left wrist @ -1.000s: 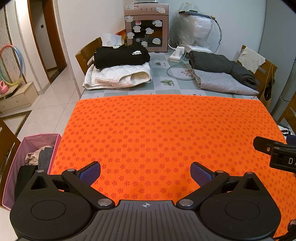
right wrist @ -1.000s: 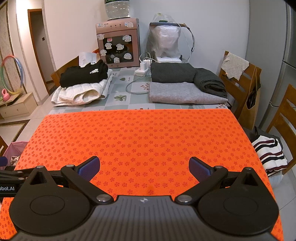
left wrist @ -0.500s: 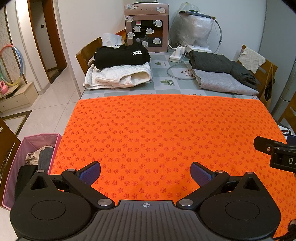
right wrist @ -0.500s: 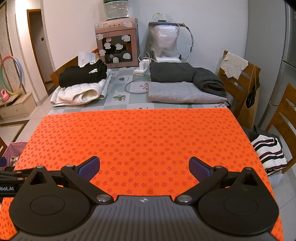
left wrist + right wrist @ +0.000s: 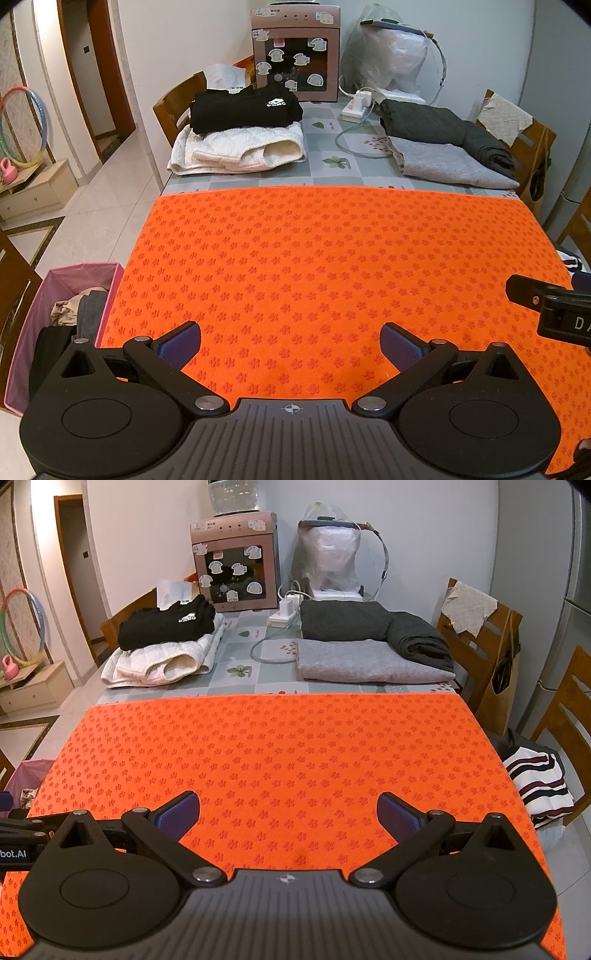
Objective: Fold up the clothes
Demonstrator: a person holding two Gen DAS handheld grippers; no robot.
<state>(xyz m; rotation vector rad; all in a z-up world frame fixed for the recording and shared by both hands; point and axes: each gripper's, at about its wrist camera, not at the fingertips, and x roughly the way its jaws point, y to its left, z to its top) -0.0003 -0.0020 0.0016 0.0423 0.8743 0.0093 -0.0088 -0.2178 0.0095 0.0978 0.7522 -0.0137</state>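
Note:
An orange flower-print mat [image 5: 332,266] [image 5: 277,746] covers the near half of the table, with no garment lying on it. My left gripper [image 5: 290,341] hovers open over the mat's near edge, nothing between its blue pads. My right gripper [image 5: 288,812] is open too, beside it on the right. At the far left lies a folded black garment [image 5: 243,107] [image 5: 166,624] on a white quilted one [image 5: 240,149] [image 5: 162,661]. At the far right a dark grey garment [image 5: 443,129] [image 5: 373,627] rests on a light grey one [image 5: 447,164] [image 5: 365,661]. A striped garment [image 5: 539,782] lies on a chair to the right.
A pink bin [image 5: 62,317] of unfolded clothes stands on the floor at the left. A pink appliance [image 5: 295,55], a power strip with cable [image 5: 356,107] and a plastic-covered object [image 5: 391,55] stand at the table's back. Wooden chairs [image 5: 476,646] flank the table.
The right wrist view has tilted or risen slightly, so the table's far end sits a little lower in frame. The left gripper has not moved.

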